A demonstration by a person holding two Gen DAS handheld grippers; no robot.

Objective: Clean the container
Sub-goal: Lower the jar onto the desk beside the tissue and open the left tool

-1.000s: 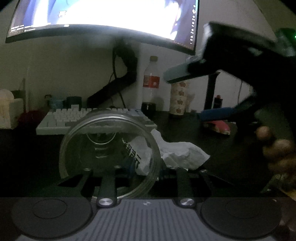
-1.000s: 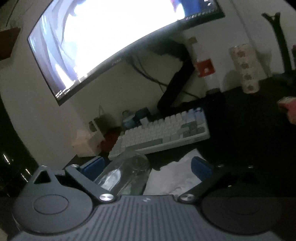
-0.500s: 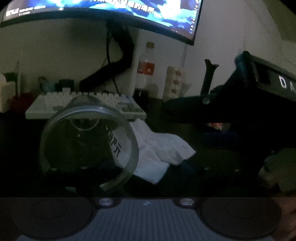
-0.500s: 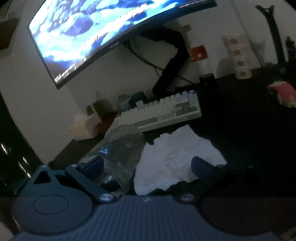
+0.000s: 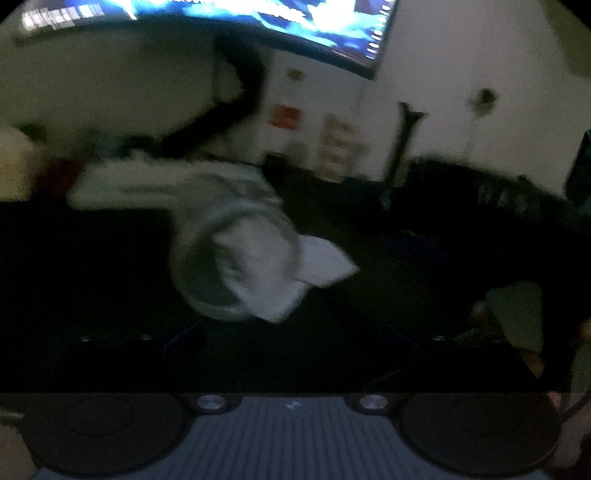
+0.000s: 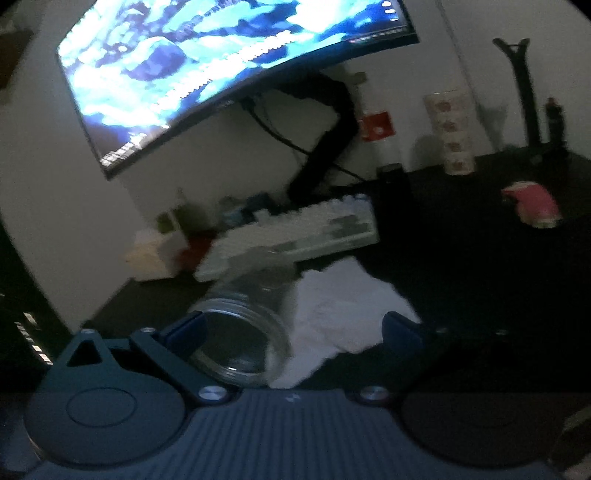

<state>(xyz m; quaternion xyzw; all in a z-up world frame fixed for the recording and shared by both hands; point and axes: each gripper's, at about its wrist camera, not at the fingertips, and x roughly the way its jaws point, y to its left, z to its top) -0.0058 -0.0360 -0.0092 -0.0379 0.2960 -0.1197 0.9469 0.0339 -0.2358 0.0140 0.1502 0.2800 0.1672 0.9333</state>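
Left wrist view is showing a blurred, dim scene. The clear container (image 5: 236, 262) is lying on its side on the dark bench (image 5: 424, 295), just above the middle of the frame, its round mouth facing the camera. A white cloth (image 5: 321, 264) is lying against it at its 3 o'clock side, part of it seen through the glass. The left tool (image 5: 291, 343) is opening its jaws, which are standing wide with nothing pressed between them; the container is sitting beyond the tips, apart from them. A keyboard (image 5: 147, 184) is lying at 11 o'clock of the container, and a lit monitor (image 5: 295, 22) is hanging at 12 o'clock.

Right wrist view is showing the right tool (image 6: 291, 332) with its blue pads spread wide, gripping nothing. The container (image 6: 243, 332) is lying between them toward 9 o'clock, just beside the left pad; whether they are touching is unclear. The cloth (image 6: 340, 314) is spreading at its 3 o'clock side, reaching the other pad. The keyboard (image 6: 295, 236) is lying at 12 o'clock, and a pink object (image 6: 532, 203) is resting at 2 o'clock.
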